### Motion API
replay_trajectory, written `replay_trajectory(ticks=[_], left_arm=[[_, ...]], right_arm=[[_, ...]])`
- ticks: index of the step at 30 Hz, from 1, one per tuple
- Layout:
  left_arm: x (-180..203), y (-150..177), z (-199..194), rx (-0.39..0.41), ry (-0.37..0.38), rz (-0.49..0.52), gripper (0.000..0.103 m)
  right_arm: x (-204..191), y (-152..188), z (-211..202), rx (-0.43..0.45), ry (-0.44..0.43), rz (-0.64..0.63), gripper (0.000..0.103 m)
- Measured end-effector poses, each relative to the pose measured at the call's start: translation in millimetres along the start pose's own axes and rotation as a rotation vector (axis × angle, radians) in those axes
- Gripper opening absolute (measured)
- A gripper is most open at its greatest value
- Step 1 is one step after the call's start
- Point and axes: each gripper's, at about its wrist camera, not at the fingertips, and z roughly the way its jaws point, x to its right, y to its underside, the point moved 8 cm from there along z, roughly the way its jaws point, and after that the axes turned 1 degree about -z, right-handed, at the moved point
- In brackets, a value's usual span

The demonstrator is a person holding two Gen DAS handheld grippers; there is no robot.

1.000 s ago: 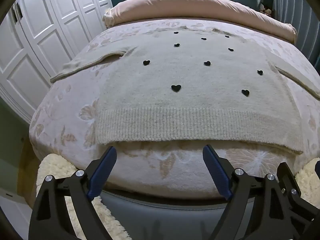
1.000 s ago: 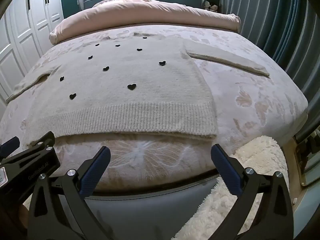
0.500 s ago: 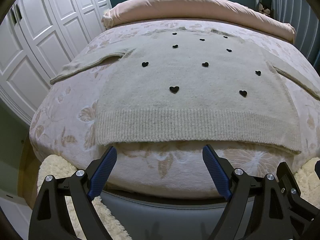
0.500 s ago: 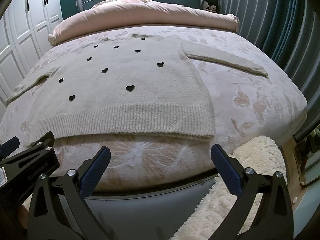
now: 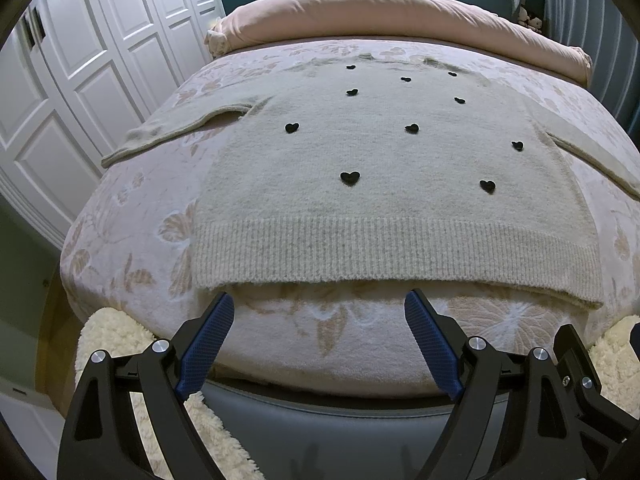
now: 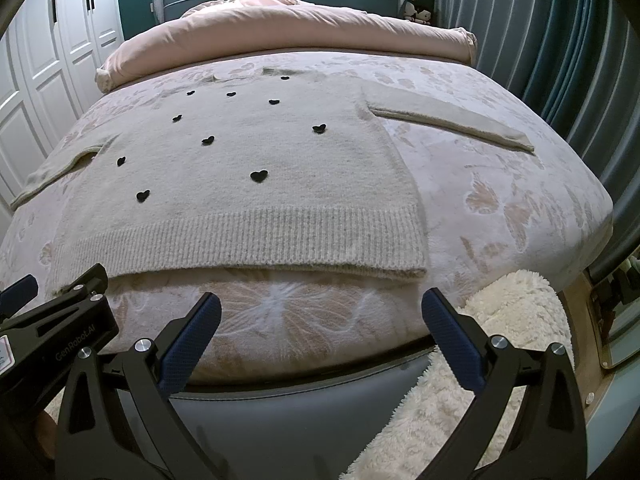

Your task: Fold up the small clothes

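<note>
A cream knit sweater (image 5: 384, 184) with small black hearts lies flat on the bed, sleeves spread out to both sides, ribbed hem toward me. It also shows in the right wrist view (image 6: 240, 184). My left gripper (image 5: 320, 340) is open and empty, just short of the hem's left half. My right gripper (image 6: 320, 336) is open and empty, just below the hem's right half. The left gripper's body (image 6: 52, 320) shows at the left edge of the right wrist view.
The bed has a pink floral cover (image 5: 132, 240) and a rolled pink duvet (image 5: 400, 16) at its head. A fluffy white rug (image 6: 500, 344) lies at the foot. White wardrobe doors (image 5: 80, 60) stand left; blue curtains (image 6: 560, 60) hang right.
Both grippers have moved slightly forward toward the sweater hem. Their jaws stay open. The sweater has not moved.
</note>
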Motion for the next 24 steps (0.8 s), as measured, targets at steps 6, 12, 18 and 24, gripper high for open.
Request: replay_trajectory(ticks=[6, 12, 18, 24], left_arm=[[-1.1, 1.2, -0.9, -0.003, 0.001, -0.006, 0.083], [-1.8, 3.3, -0.4, -0.006, 0.005, -0.010, 0.083], [-3.2, 4.7, 1.0, -0.006, 0.005, -0.010, 0.083], [-3.8, 5.6, 1.4, -0.007, 0.005, -0.011, 0.083]], right_arm=[[1.0, 0.1, -0.3, -0.005, 0.002, 0.002, 0.098], [0.9, 1.7, 2.1, -0.007, 0.007, 0.005, 0.098], [1.2, 2.2, 2.9, -0.008, 0.008, 0.004, 0.098], [1.1, 2.2, 2.5, -0.008, 0.008, 0.004, 0.098]])
